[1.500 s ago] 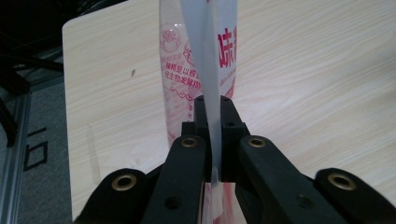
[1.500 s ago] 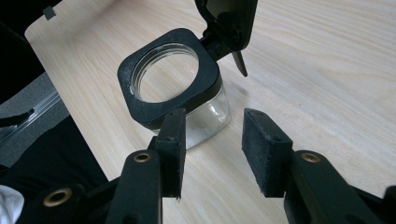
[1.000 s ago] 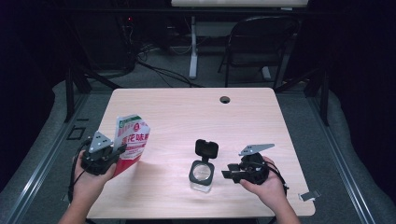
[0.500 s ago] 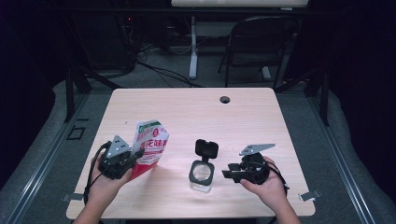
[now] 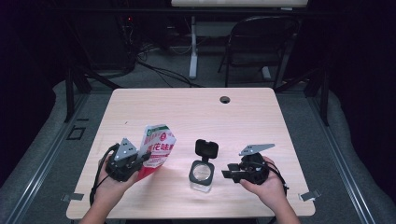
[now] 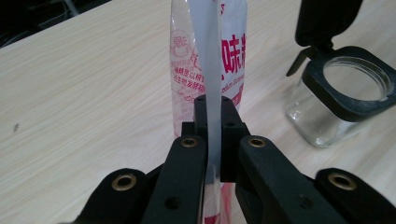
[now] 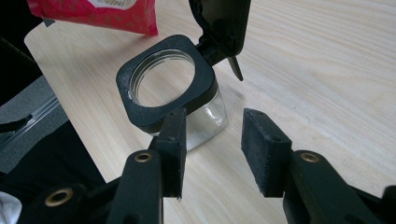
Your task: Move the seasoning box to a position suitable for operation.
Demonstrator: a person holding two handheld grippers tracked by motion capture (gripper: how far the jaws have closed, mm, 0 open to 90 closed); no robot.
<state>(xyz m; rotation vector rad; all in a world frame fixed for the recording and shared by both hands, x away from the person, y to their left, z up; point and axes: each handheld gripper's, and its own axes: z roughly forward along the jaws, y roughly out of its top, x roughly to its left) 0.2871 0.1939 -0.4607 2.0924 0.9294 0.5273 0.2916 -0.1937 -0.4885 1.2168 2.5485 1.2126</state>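
A red and white pouch point(image 5: 156, 150) with printed characters stands tilted at the front left of the table, and my left gripper point(image 5: 135, 163) is shut on its lower edge. In the left gripper view the pouch point(image 6: 210, 60) rises edge-on between the pressed pads. A clear glass jar point(image 5: 201, 175) with a black square collar and its hinged lid point(image 5: 206, 148) flipped up stands at the front middle. My right gripper point(image 5: 229, 172) hovers just right of the jar, open, with nothing between its fingers. The right gripper view has the jar point(image 7: 170, 91) just beyond the left pad point(image 7: 173, 140).
The light wooden table point(image 5: 196, 116) has a round cable hole point(image 5: 225, 99) near its far edge. A folding chair point(image 5: 261, 42) and cables stand on the floor behind it. Both forearms enter over the table's front edge.
My left gripper has carried the pouch rightward, toward the jar, and tilted it. The right gripper and the jar have stayed where they were.
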